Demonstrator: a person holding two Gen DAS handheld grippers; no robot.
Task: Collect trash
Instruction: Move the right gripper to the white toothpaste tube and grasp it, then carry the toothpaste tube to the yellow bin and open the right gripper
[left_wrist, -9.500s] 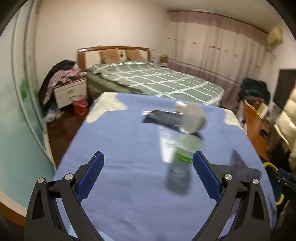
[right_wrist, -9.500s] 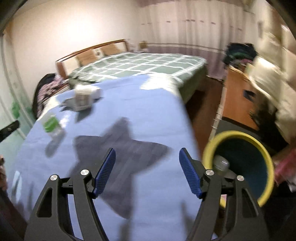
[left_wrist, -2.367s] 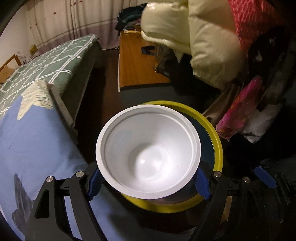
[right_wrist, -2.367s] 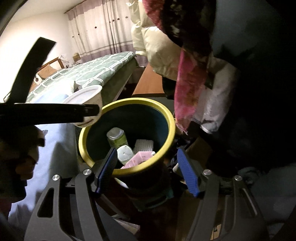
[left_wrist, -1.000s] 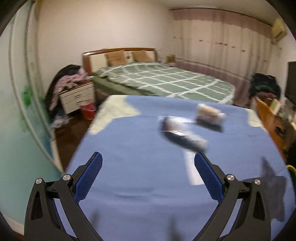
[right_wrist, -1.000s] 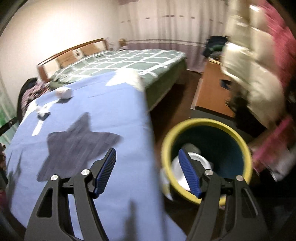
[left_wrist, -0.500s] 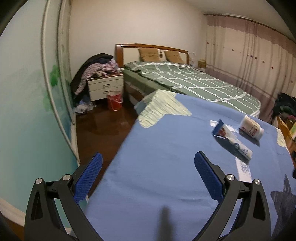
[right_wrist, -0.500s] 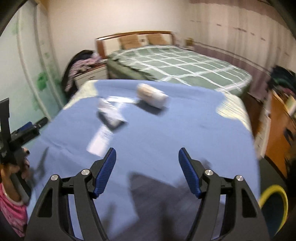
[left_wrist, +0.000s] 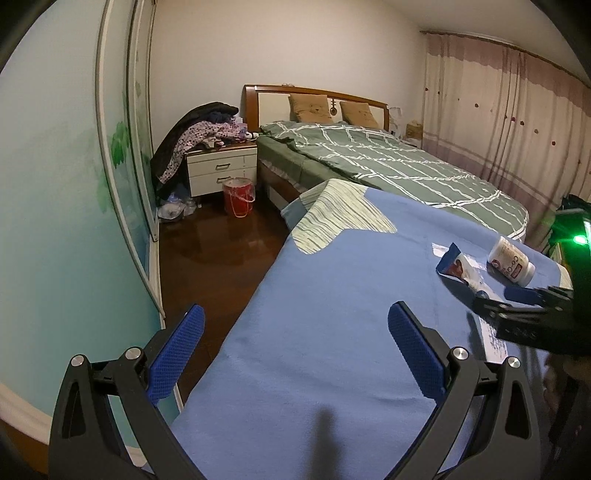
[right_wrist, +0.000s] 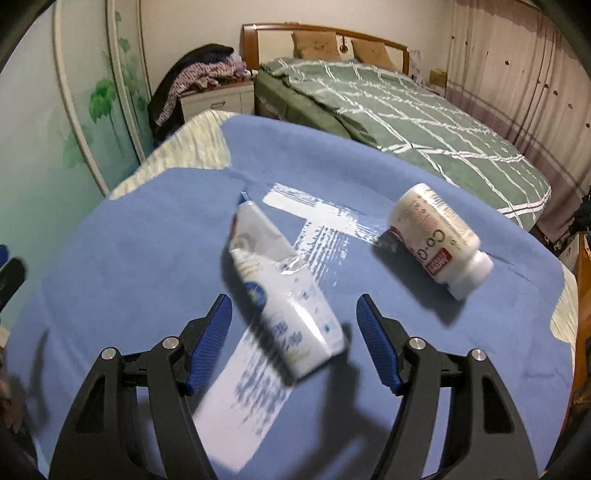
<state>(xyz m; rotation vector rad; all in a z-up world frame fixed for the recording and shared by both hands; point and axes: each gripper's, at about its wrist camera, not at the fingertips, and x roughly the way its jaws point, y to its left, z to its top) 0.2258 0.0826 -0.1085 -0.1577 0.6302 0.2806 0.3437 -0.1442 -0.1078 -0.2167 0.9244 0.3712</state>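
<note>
Swung away from the yellow bin; right gripper (right_wrist: 293, 332) now poised, jaws apart, over the squeezed tube (right_wrist: 284, 291) on the blue blanket (right_wrist: 129, 258).

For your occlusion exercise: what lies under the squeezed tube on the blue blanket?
Under the tube lies a white printed paper strip, showing past both ends, on the blanket. The strip's middle is covered by the tube.
</note>
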